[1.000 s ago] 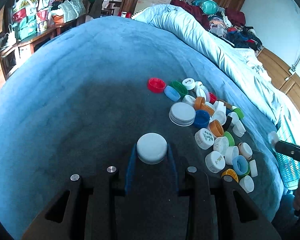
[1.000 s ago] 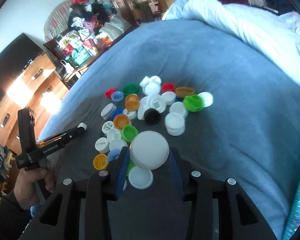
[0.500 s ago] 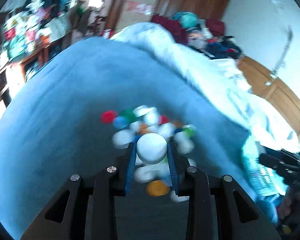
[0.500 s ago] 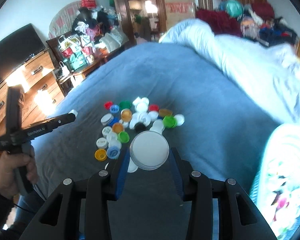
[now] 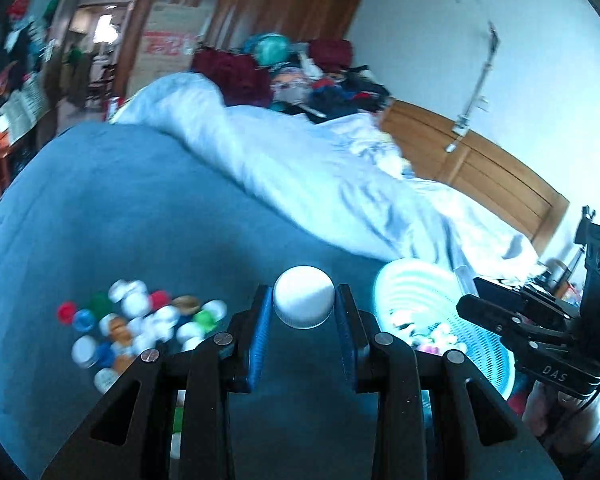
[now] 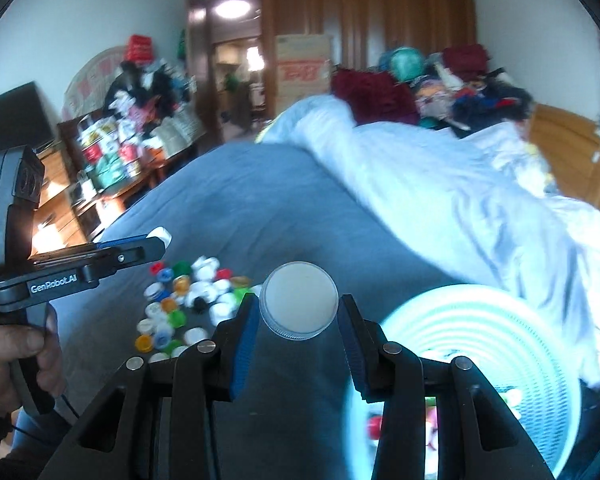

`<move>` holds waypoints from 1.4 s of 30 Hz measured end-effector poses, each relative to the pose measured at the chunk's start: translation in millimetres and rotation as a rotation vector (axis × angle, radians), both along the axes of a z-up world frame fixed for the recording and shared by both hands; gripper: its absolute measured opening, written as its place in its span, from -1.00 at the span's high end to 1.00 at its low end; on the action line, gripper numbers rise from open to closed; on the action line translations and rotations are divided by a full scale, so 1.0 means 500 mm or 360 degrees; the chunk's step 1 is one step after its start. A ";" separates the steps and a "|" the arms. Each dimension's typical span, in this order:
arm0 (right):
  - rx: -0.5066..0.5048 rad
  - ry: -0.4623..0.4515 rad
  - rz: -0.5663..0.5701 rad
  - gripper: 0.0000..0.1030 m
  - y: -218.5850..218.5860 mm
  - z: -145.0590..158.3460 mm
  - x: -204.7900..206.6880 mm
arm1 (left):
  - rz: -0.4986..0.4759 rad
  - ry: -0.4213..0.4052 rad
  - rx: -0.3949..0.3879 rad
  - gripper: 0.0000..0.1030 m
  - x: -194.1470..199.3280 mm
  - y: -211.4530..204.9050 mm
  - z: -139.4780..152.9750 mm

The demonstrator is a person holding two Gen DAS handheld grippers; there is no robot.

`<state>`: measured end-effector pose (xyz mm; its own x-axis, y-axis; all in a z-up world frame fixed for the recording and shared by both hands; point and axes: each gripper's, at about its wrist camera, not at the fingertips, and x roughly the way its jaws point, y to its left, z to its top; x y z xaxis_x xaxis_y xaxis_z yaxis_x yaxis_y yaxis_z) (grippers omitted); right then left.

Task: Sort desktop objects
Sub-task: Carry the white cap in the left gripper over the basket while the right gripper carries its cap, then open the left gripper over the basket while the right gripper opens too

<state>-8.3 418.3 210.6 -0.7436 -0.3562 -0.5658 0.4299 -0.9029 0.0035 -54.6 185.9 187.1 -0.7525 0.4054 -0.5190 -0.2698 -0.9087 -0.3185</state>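
I am holding a gripper in each hand above the blue blanket [image 5: 132, 208] on the bed. My left gripper [image 5: 304, 308] is clamped on a small white cap [image 5: 304, 302], its blue pads [image 5: 260, 332] pressing on the cap's two sides. My right gripper [image 6: 299, 312] is clamped on a wider white lid [image 6: 299, 300] with a ridged rim, the pads [image 6: 242, 344] gripping it from left and right so that its flat face is turned toward the camera.

In the right wrist view my left hand [image 6: 8, 356] is showing at the left edge, wrapped around the black handle, with the small cap peeking out white at the tip of that gripper. In the left wrist view my right gripper is showing at the right edge as a dark frame, near the basket.

The pile of loose caps [image 5: 140, 320] is lying on the blanket, below and to the left of both grippers: white, red, blue, green and orange ones jumbled together and touching. It is blurred, so I cannot count them.

A pale blue-green plastic basket [image 6: 480, 320] is sitting at the blanket's right edge, just to the right of the held lid. Some small coloured pieces are lying inside it, too blurred for me to tell what they are.

A rumpled white duvet [image 6: 440, 200] is lying across the bed beyond the blanket, with heaped clothes [image 6: 440, 84] and a wooden wardrobe [image 6: 360, 8] behind it.
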 end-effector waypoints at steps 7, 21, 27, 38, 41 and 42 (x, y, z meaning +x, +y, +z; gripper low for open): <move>-0.0020 0.0072 -0.0155 0.14 0.110 0.043 0.000 | -0.0157 0.0068 -0.0019 0.48 -0.019 0.134 0.061; -0.0005 -0.0049 -0.0299 0.14 0.273 0.048 -0.015 | -0.0448 -0.0007 -0.0122 0.48 -0.055 0.348 0.086; -0.0006 -0.0186 -0.0330 0.14 0.319 0.028 -0.044 | -0.0517 -0.0104 -0.0200 0.48 -0.073 0.408 0.078; 0.0022 -0.0428 -0.0330 0.13 0.353 -0.039 -0.069 | -0.0677 -0.0372 -0.0471 0.48 -0.085 0.501 -0.011; 0.0027 -0.0435 -0.0320 0.13 0.353 -0.044 -0.069 | -0.0677 -0.0383 -0.0469 0.48 -0.081 0.504 -0.019; 0.0026 -0.0437 -0.0317 0.13 0.353 -0.045 -0.069 | -0.0678 -0.0382 -0.0468 0.48 -0.080 0.505 -0.018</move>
